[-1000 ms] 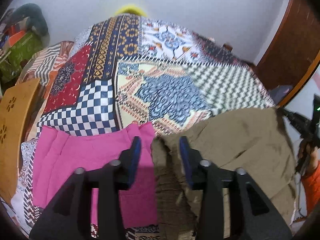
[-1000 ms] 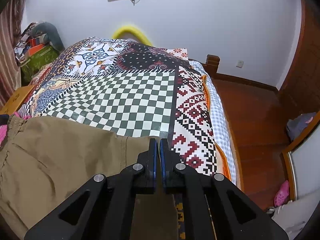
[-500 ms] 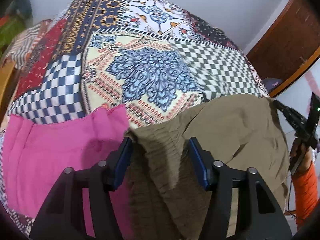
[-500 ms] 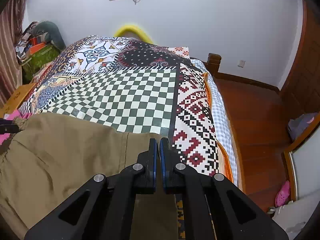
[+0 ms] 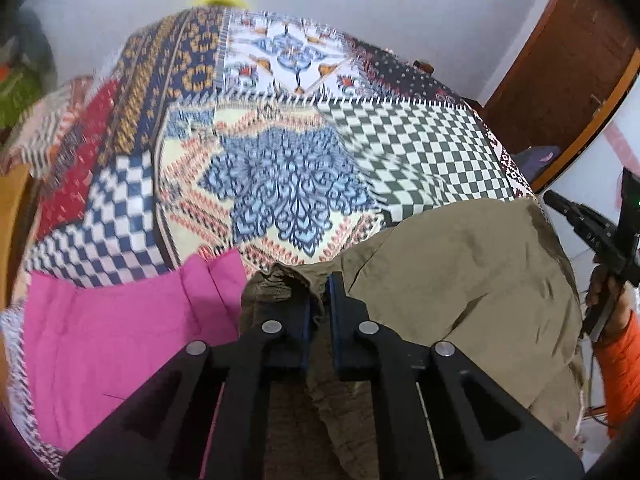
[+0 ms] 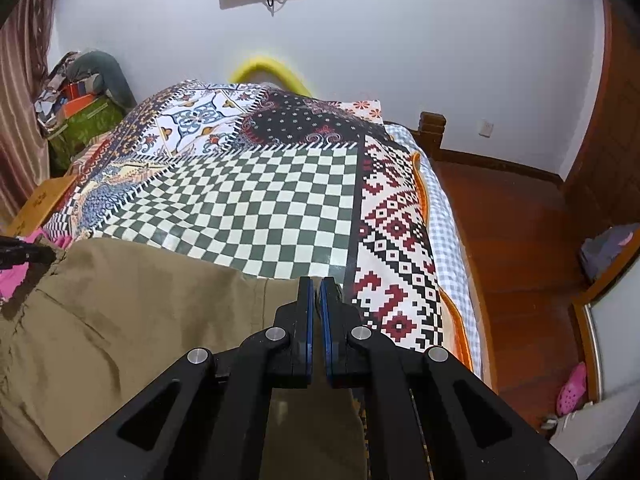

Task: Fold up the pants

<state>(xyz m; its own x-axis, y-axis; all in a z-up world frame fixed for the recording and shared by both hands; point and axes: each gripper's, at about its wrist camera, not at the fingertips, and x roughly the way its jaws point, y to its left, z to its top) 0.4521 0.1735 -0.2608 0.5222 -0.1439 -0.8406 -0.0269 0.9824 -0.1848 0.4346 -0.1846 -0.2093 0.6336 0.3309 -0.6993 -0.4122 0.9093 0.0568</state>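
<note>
Khaki pants (image 5: pixel 460 280) lie across the near edge of a patchwork bedspread (image 5: pixel 280 168). My left gripper (image 5: pixel 319 292) is shut on the bunched waistband at the pants' left end. My right gripper (image 6: pixel 315 292) is shut on the pants' (image 6: pixel 132 320) right edge. The right gripper also shows at the far right of the left wrist view (image 5: pixel 560 204), and the left gripper's tip shows at the far left of the right wrist view (image 6: pixel 44 255). The cloth stretches between the two grippers with some wrinkles.
A pink garment (image 5: pixel 120 320) lies flat on the bed just left of the pants. The bed's right edge (image 6: pixel 452 240) drops to a wooden floor (image 6: pixel 520 260). A wooden piece (image 5: pixel 14 208) stands left of the bed. Piled clothes (image 6: pixel 80 92) lie at the far left.
My left gripper has closed from wide open onto the waistband of the pants. The right gripper has stayed shut on the pants' edge and barely moved.
</note>
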